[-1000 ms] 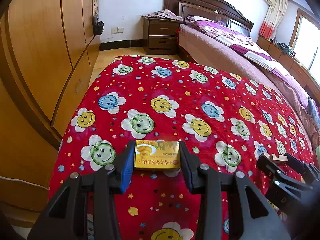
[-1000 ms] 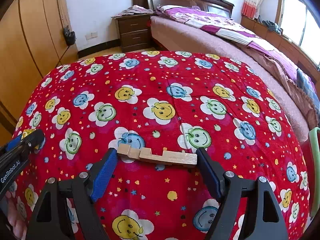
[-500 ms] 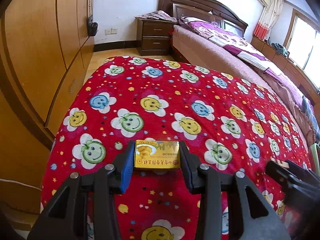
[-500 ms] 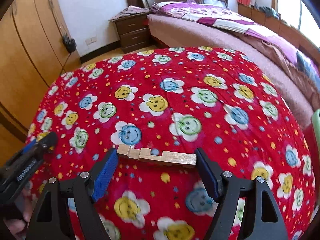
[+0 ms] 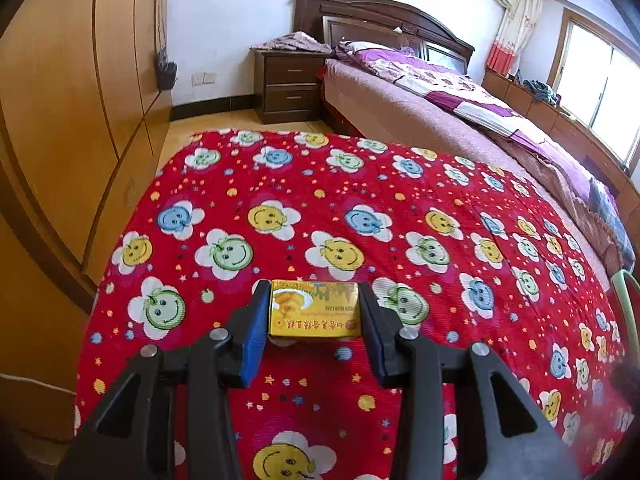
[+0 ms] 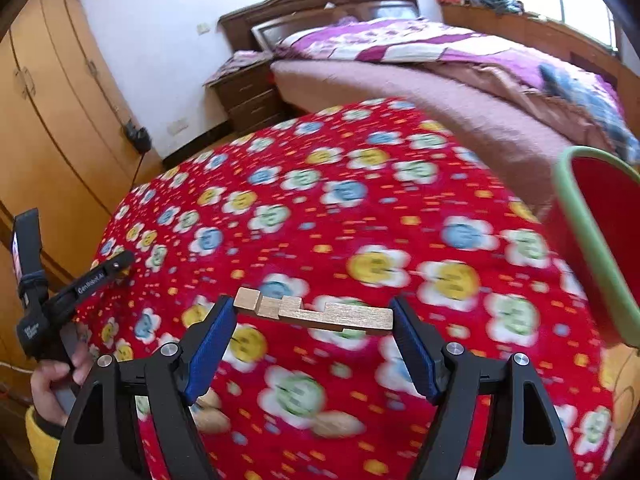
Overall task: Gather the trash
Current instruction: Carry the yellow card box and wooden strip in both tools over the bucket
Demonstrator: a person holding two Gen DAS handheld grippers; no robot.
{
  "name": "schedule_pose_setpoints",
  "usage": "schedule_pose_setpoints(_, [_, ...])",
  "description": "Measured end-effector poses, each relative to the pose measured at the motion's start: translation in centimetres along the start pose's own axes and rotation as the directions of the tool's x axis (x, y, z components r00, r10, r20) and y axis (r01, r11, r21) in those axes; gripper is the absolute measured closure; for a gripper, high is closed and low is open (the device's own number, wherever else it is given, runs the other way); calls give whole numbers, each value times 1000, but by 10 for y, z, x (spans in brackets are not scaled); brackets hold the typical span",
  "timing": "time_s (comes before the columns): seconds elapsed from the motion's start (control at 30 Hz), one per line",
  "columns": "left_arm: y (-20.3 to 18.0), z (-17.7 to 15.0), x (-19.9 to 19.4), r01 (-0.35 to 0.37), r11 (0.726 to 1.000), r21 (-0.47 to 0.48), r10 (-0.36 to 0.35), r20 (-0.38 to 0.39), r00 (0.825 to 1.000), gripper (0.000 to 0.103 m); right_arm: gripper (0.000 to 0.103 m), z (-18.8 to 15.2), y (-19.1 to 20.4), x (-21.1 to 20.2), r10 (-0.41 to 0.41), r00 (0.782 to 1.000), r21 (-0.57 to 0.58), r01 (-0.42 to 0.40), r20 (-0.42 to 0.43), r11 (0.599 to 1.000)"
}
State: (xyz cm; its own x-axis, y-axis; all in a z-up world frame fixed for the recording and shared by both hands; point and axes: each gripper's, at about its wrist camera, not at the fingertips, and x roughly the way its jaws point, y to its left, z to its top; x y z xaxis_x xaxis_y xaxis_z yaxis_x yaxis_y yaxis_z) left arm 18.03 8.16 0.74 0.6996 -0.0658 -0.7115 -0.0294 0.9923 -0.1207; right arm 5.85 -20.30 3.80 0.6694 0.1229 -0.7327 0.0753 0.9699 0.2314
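Moved: right gripper (image 6: 312, 316) has swung toward the bin (image 6: 592, 240), now near its right.
Right grip: clamped on wood piece (image 6: 320, 312), above the blanket (image 6: 360, 208).
Left gripper (image 5: 314, 312): clamped on yellow box (image 5: 315, 314), over blanket.

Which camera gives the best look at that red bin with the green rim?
The right wrist view: the red bin fills its right edge, showing the green rim and red inside, beyond the right gripper holding the wooden piece. The left wrist view catches only a sliver of it at its right edge.
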Motion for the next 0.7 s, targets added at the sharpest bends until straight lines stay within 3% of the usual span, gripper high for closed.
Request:
schedule_pose_setpoints(0.17, [-17, 4, -17, 9, 999, 39, -10, 10, 1000, 60, 24, -7, -30, -24, -17, 999, 35, 16, 30, 999])
schedule_pose_setpoints(0.37, [-55, 2, -40, 87, 994, 71, -87, -8, 996, 60, 24, -13, -63, -46, -21, 997, 91, 15, 71, 996])
schedule_pose_setpoints(0.6, [-107, -9, -61, 207, 975, 78, -204, -50, 978, 60, 24, -21, -91, -73, -23, 993, 119, 8, 118, 993])
schedule_pose_setpoints(0.7, [-130, -15, -71, 227, 968, 104, -223, -53, 973, 60, 24, -22, -101, -81, -35, 991, 129, 17, 132, 991])
